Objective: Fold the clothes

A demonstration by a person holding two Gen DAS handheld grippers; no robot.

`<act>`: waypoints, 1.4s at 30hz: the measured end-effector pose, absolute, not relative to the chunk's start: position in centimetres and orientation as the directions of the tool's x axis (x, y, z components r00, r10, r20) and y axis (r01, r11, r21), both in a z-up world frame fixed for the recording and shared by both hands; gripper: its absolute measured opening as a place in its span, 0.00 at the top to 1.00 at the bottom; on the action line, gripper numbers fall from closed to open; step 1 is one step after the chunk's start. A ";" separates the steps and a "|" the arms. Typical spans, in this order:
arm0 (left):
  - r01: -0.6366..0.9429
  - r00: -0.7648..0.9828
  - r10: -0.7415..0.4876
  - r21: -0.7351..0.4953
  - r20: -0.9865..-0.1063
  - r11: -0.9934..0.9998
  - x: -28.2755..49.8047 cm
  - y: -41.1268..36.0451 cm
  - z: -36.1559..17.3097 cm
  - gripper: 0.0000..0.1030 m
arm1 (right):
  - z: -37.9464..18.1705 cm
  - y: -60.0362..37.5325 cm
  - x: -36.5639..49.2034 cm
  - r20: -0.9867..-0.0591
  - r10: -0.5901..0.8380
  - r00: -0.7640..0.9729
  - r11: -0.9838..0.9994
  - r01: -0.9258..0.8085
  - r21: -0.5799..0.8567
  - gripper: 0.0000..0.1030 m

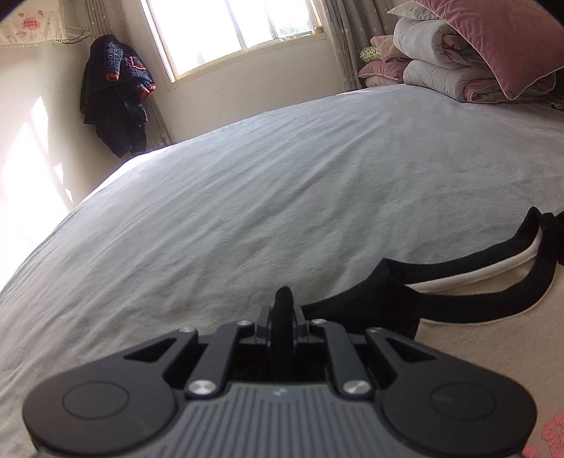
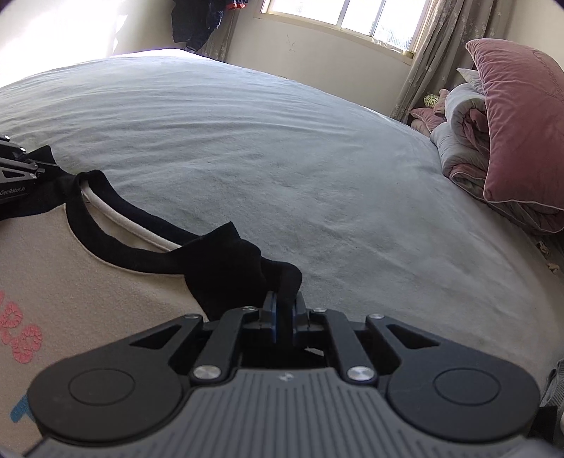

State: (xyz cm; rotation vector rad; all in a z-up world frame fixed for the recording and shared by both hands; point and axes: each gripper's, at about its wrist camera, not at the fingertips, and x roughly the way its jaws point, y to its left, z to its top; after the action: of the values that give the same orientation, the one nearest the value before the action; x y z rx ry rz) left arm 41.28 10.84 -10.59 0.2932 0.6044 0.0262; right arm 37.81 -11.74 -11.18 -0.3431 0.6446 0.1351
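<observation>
A cream shirt [image 1: 476,334] with a black neckband, black shoulders and a pink print lies on the grey-blue bed sheet [image 1: 282,176]. My left gripper [image 1: 283,310] is shut on a fold of the black shoulder cloth, which sticks up between its fingers. In the right wrist view the same shirt [image 2: 88,282] fills the lower left. My right gripper [image 2: 283,303] is shut on the other black shoulder, the cloth bunched over its blue pads. The neck opening [image 2: 116,215] gapes between the two grips. The left gripper's frame [image 2: 17,169] shows at the left edge.
Pink pillows and folded grey quilts [image 1: 476,63] are stacked at the bed's far right corner [image 2: 511,141]. A dark garment [image 1: 116,95] hangs in the wall corner beside the window [image 1: 229,31]. The bed sheet [image 2: 282,141] stretches wide ahead of both grippers.
</observation>
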 end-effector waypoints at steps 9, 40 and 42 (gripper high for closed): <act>-0.060 0.835 0.104 0.099 -0.541 0.993 38.3 15.2 -5.9 0.49 | -7.7 -13.7 35.8 -0.601 0.025 0.799 0.960 -0.186 -0.208 0.53; -0.457 0.708 0.389 0.038 -0.589 0.889 34.2 26.9 -8.0 0.89 | -9.0 -18.7 28.5 -0.679 0.010 0.734 0.986 -0.122 -0.118 0.39; -0.466 0.706 0.404 0.047 -0.582 0.883 33.8 27.0 -7.4 0.77 | -9.1 -19.0 28.3 -0.667 0.007 0.745 0.985 -0.119 -0.121 0.36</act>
State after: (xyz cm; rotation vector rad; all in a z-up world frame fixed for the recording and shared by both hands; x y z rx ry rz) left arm 33.82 27.03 -7.39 -0.1067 0.6211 0.4844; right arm 28.31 -19.02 -9.09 -0.1602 0.7282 0.0695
